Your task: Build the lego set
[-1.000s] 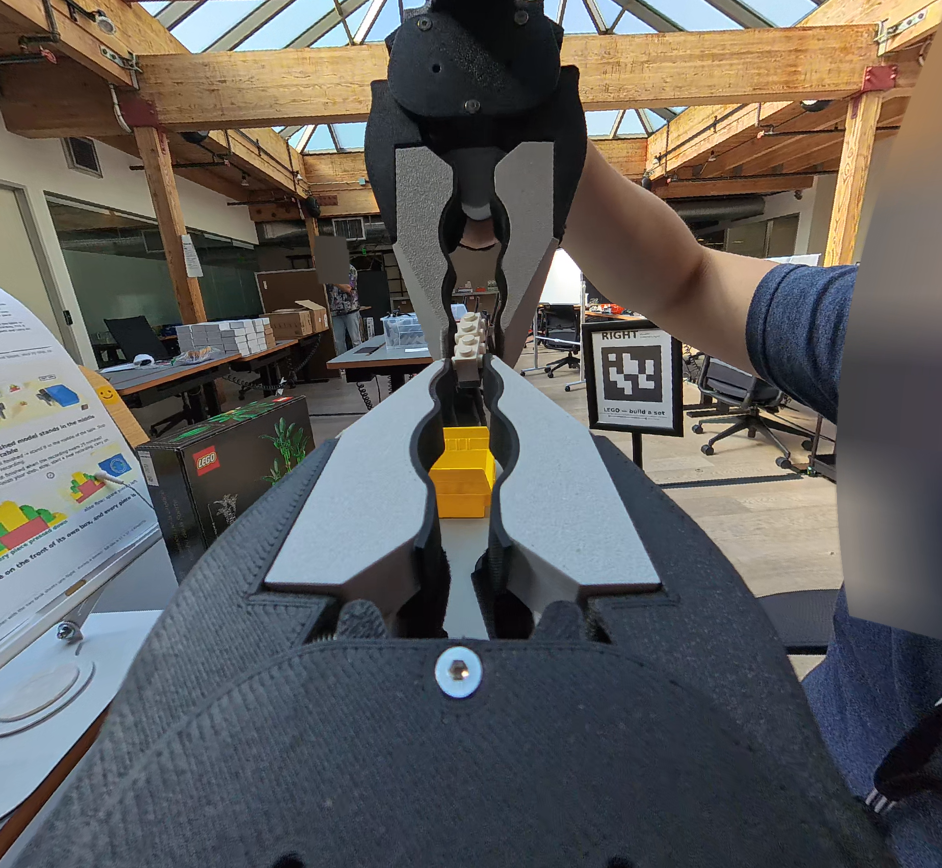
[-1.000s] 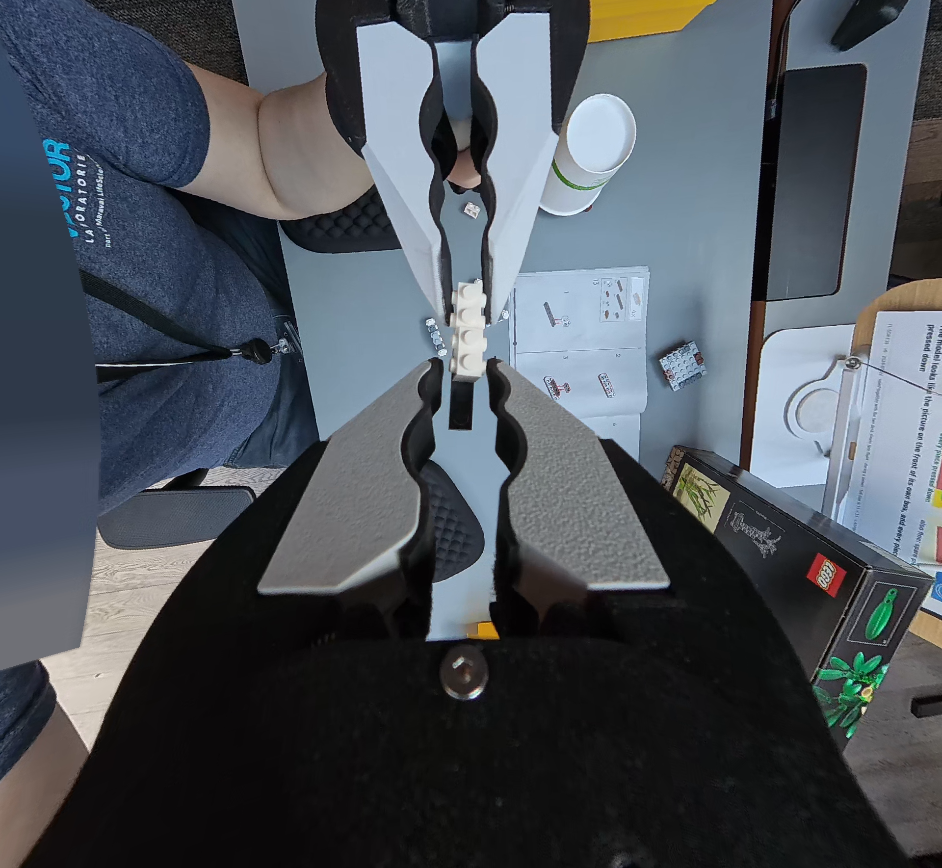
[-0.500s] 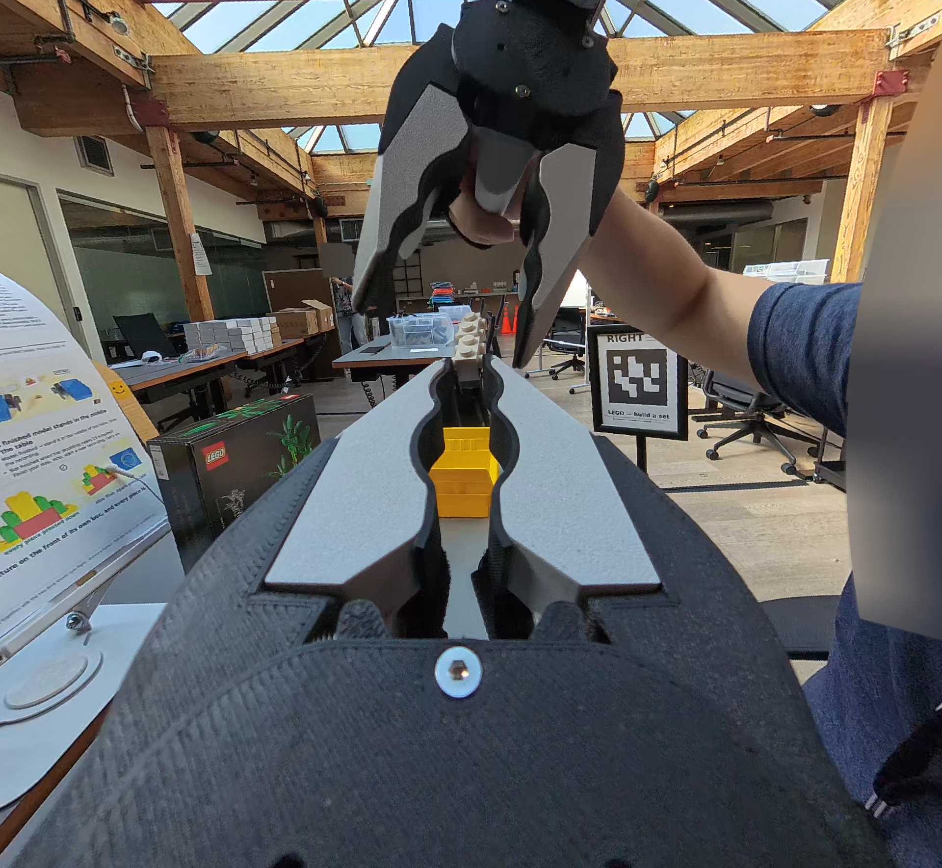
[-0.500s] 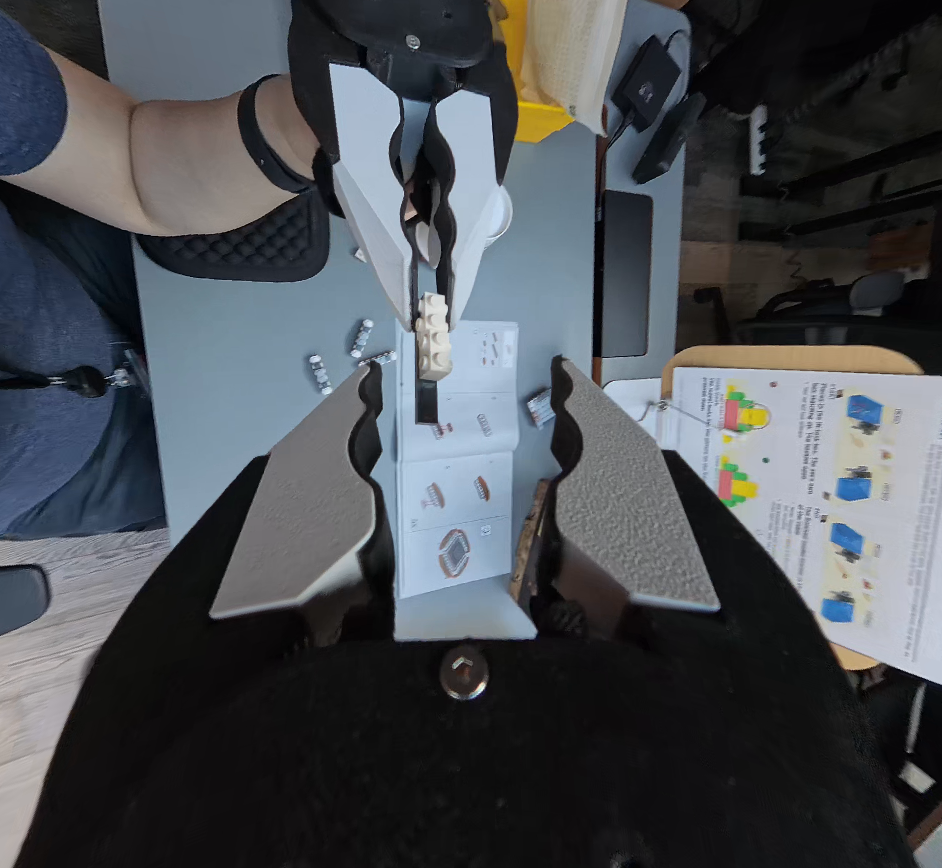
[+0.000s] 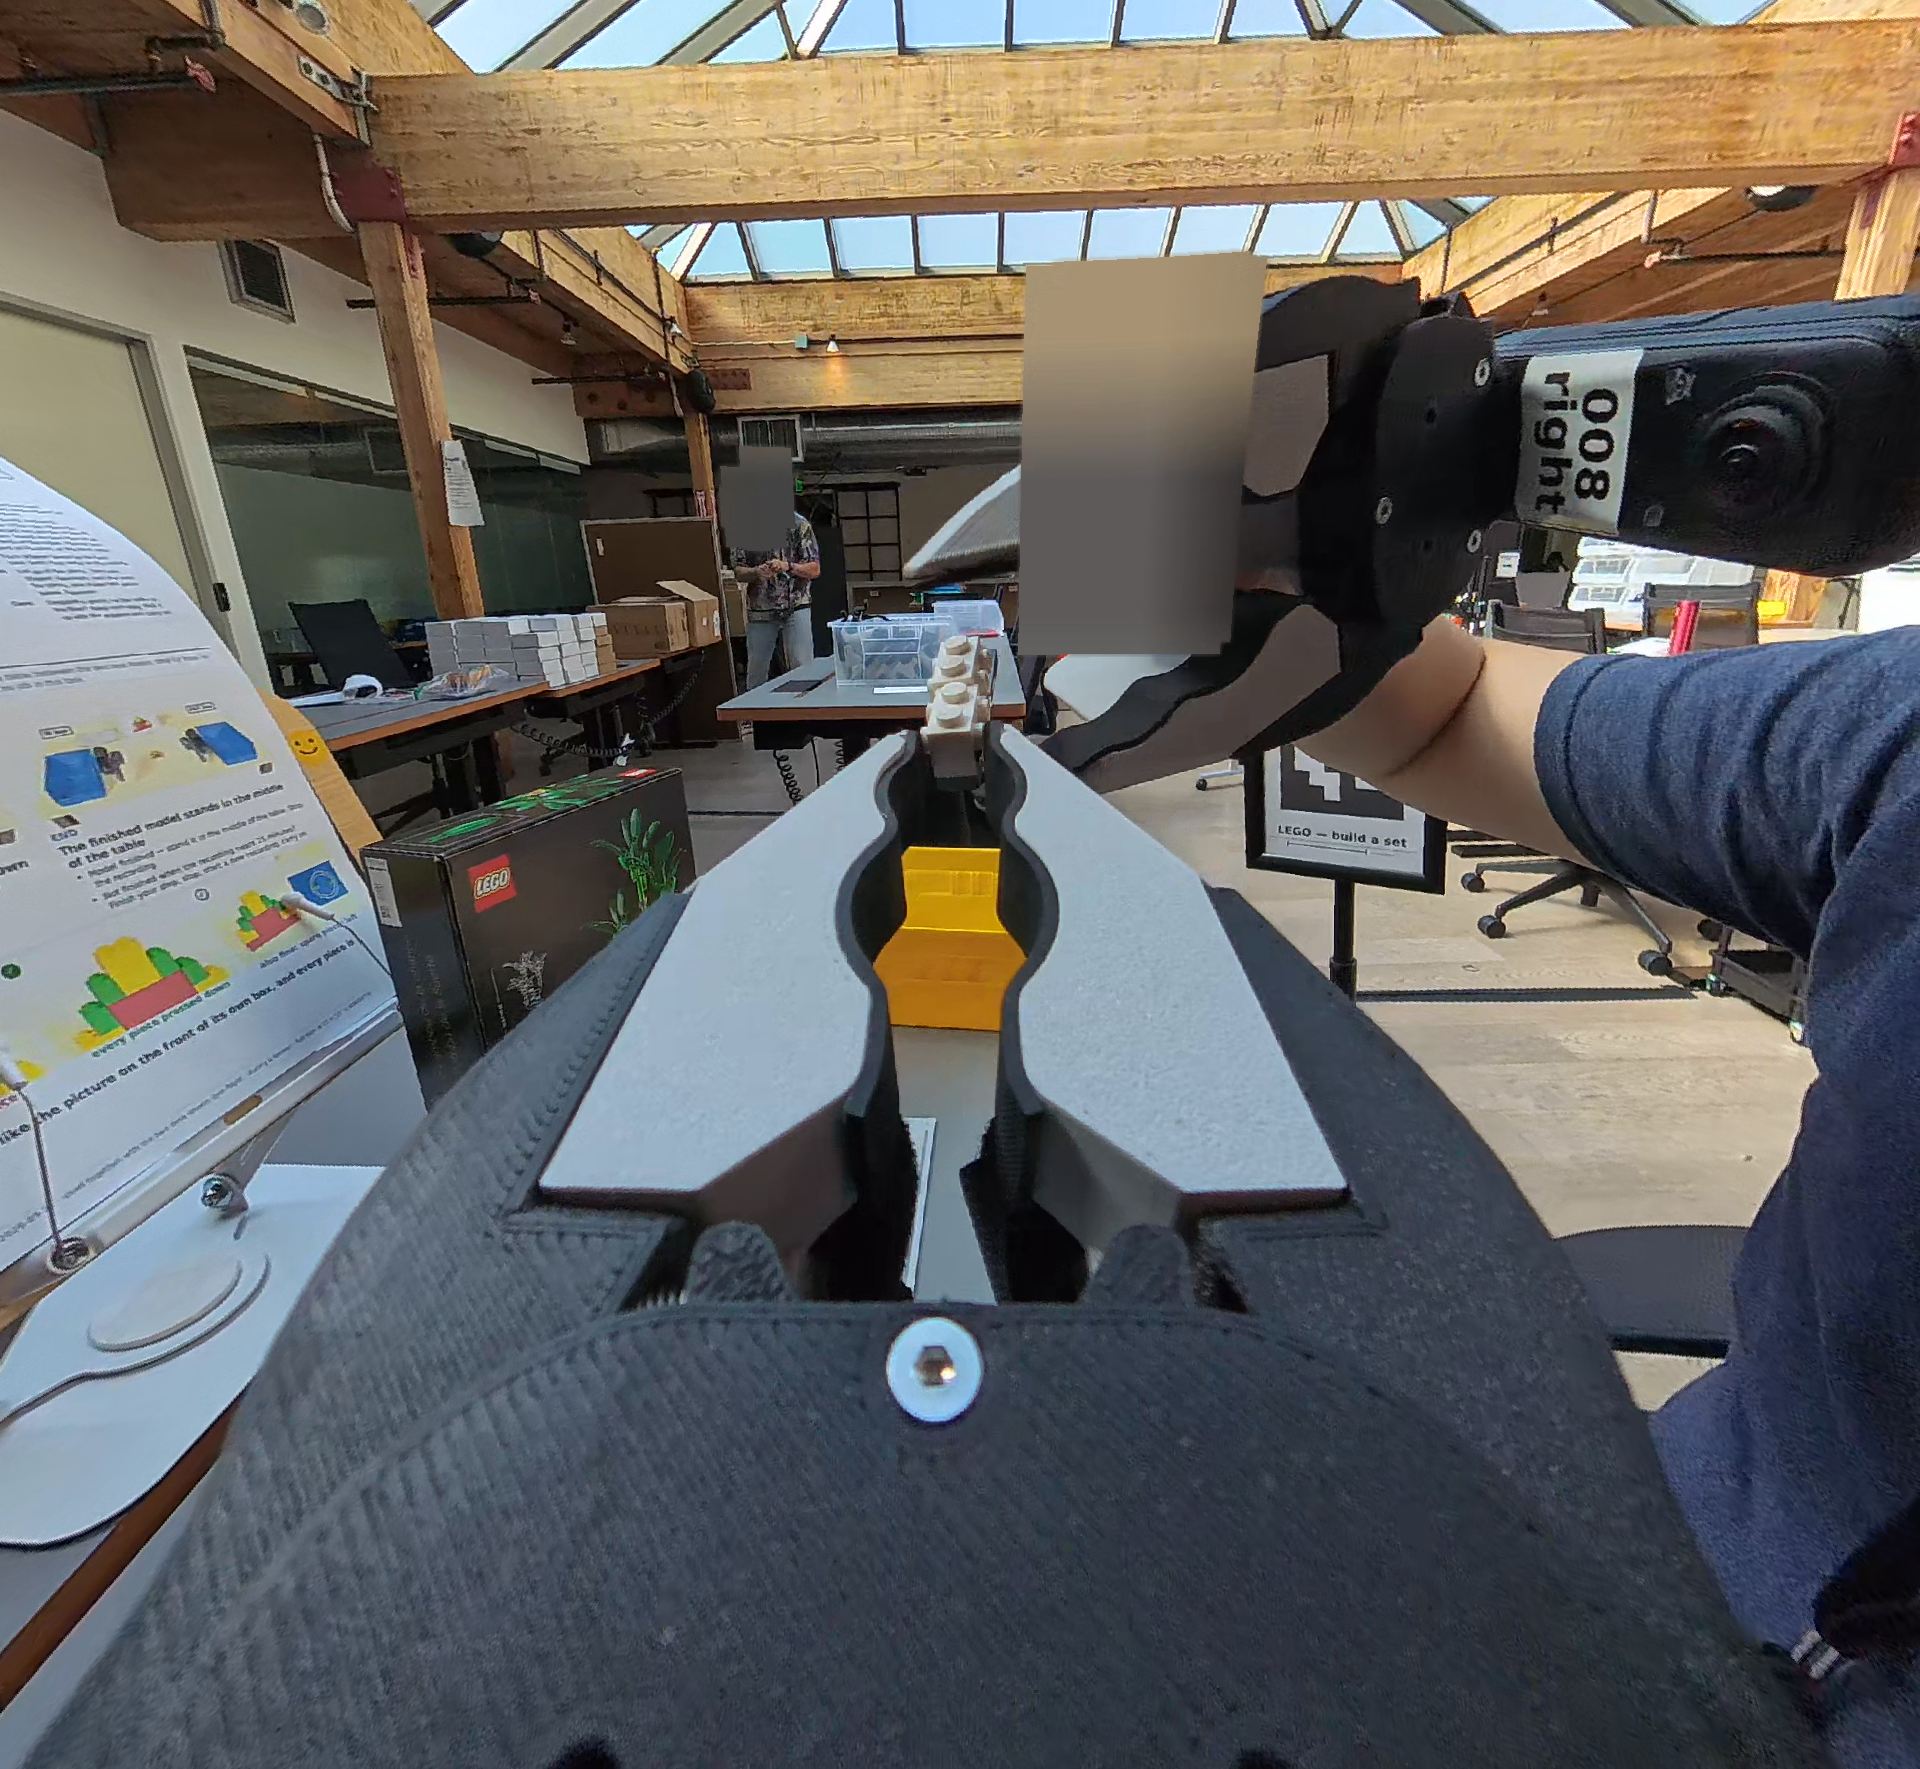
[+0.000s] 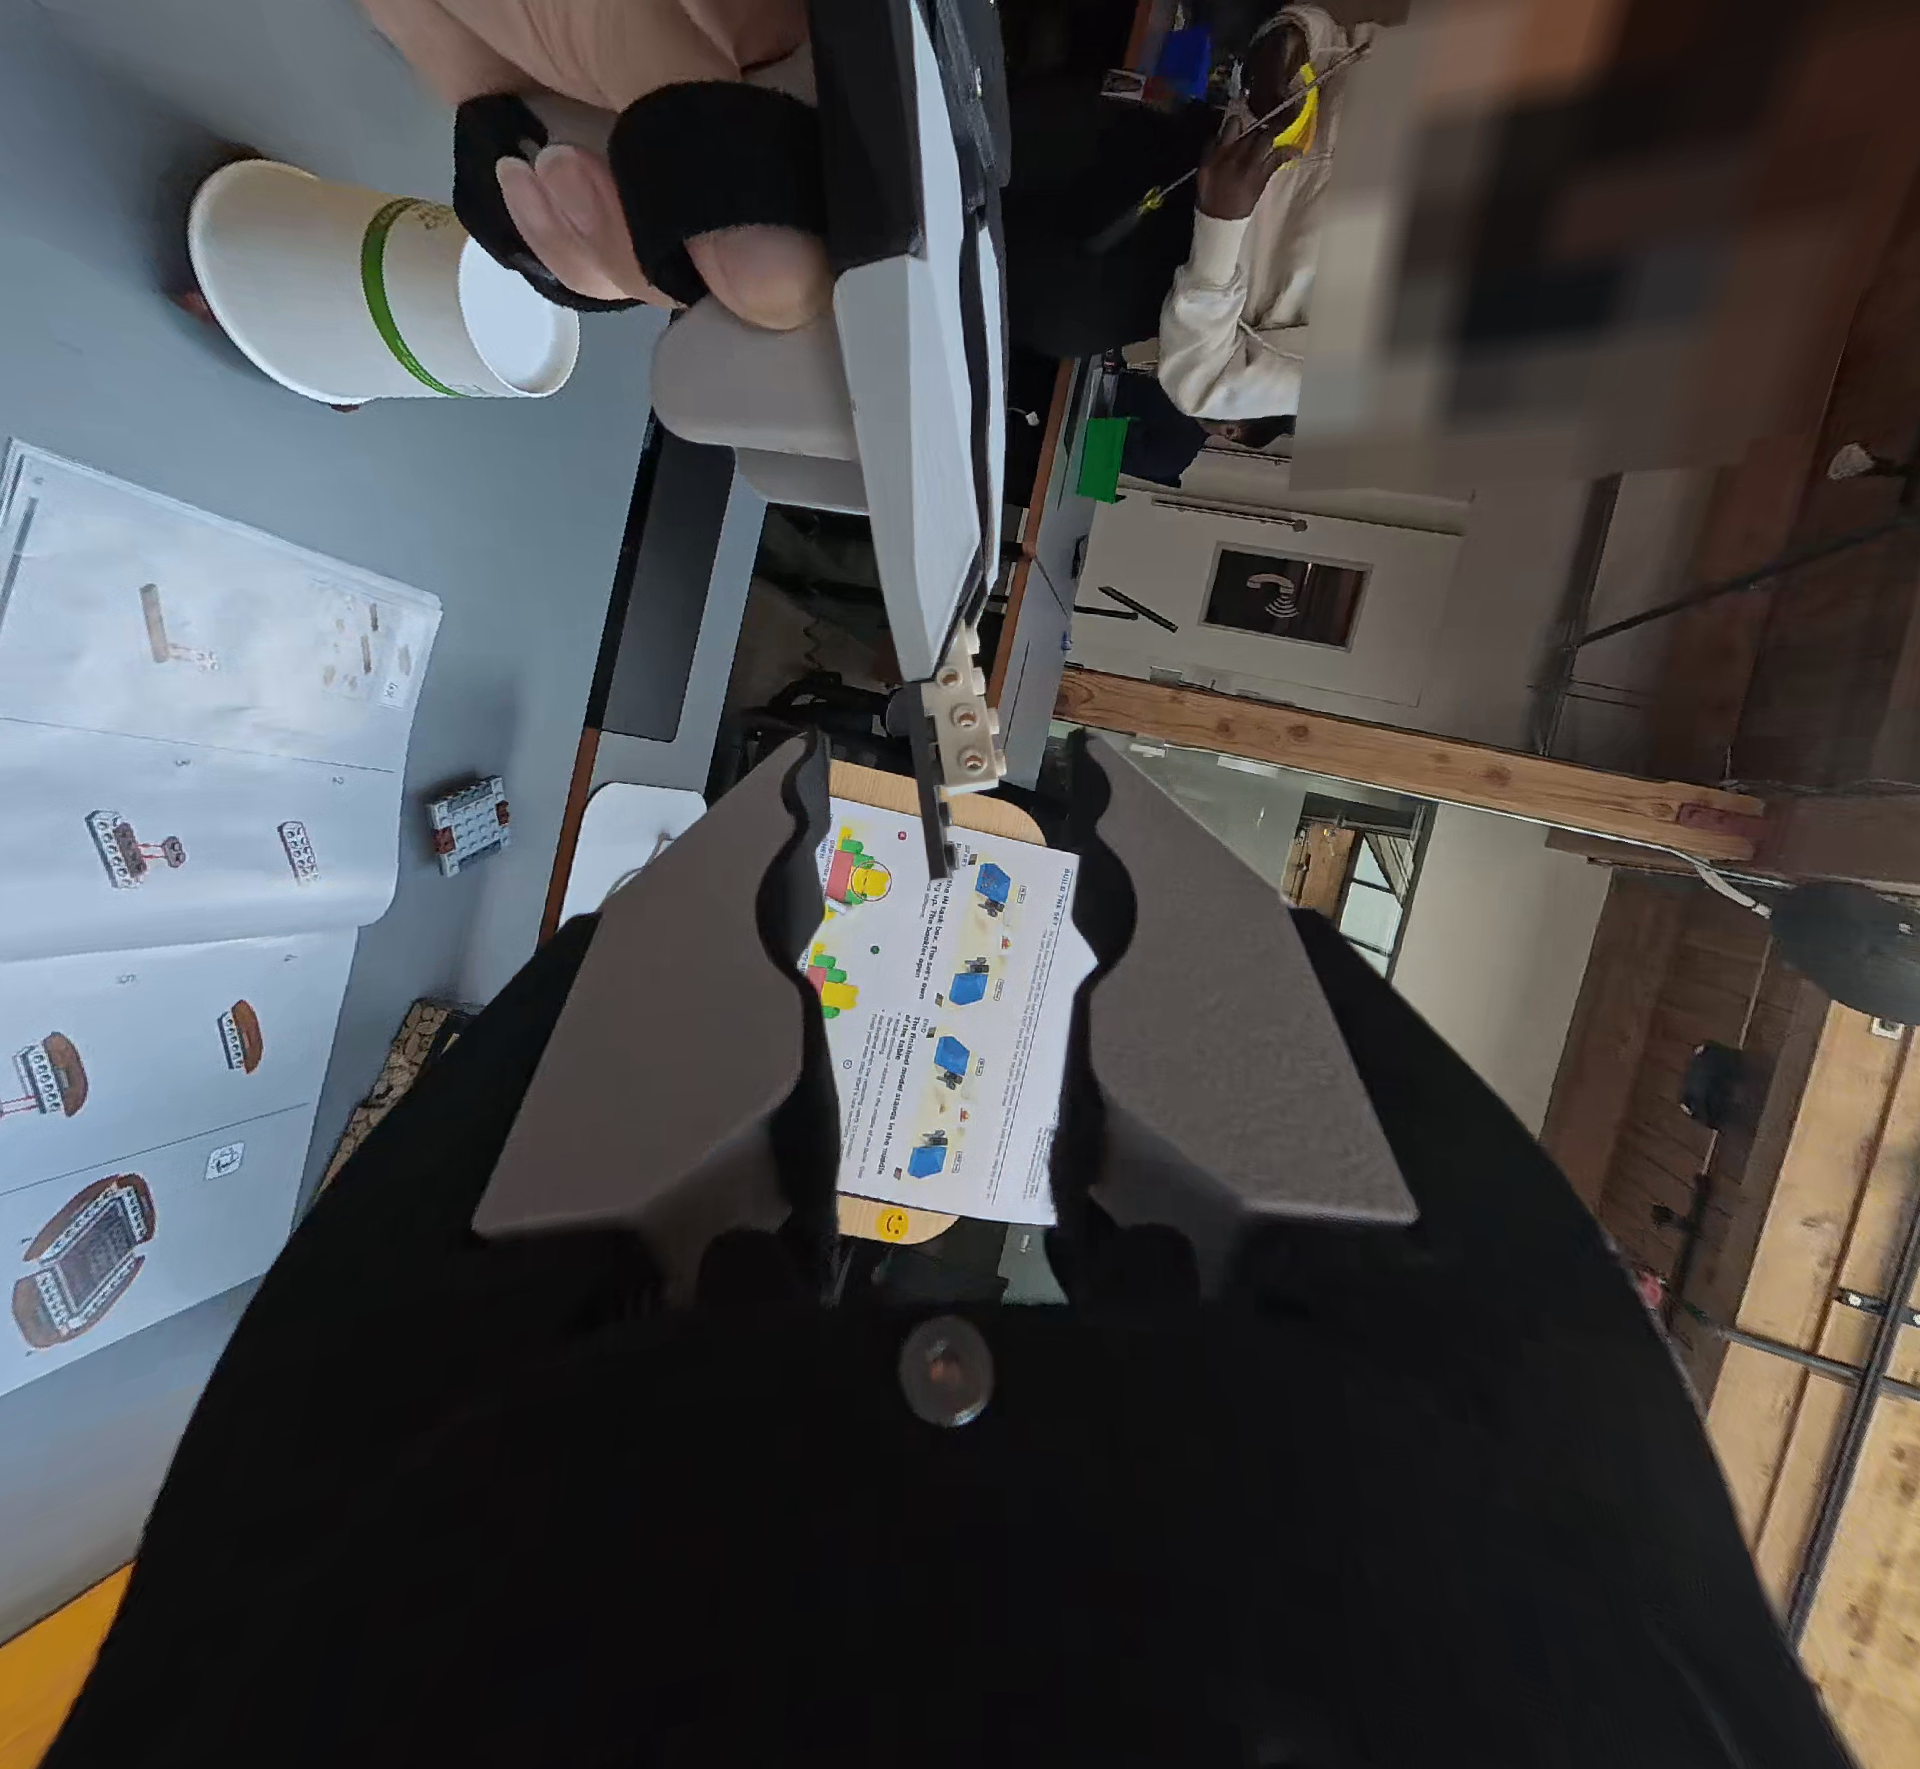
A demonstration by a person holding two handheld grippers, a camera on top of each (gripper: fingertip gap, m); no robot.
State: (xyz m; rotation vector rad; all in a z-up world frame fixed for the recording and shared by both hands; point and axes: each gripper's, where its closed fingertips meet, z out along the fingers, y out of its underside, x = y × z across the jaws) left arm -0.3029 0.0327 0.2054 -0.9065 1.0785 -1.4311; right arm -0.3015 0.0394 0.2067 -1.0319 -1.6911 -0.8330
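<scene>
Since the earlier frames, the right gripper (image 5: 1060, 732) has let go of the cream brick (image 5: 958, 693), spread its fingers and swung from above the left gripper to the right side.

Left wrist view: the left gripper (image 5: 954, 755) points forward, level. Its fingers (image 5: 758, 950) are nearly closed and pinch the cream brick at the tips; the studded piece stands upright, projecting above the fingertips. A yellow bin (image 5: 951, 940) shows through the gap between the fingers, farther off. The right gripper lies sideways at upper right, partly covered by a blurred patch, with one grey finger (image 5: 1195, 722) reaching toward the brick without touching it. A black set box (image 5: 520, 898) stands at left, beside an instruction sheet (image 5: 145, 846) on a stand.

Right wrist view: the right gripper (image 6: 951, 784) has its fingers (image 6: 665, 1023) wide apart and holds nothing. The left gripper (image 6: 951, 670) enters from the top, seen edge-on, with the cream brick (image 6: 968, 717) gripped at its tip. A thin dark piece (image 6: 933, 805) hangs from the brick into the gap between the right fingers, touching neither. On the grey surface (image 6: 540, 514) at left lie an open instruction booklet (image 6: 197, 836), a white paper cup (image 6: 353, 285) on its side in this view, and a small grey studded plate (image 6: 470, 824) just beside the booklet. The instruction sheet (image 6: 945, 1023) is visible between the fingers.
</scene>
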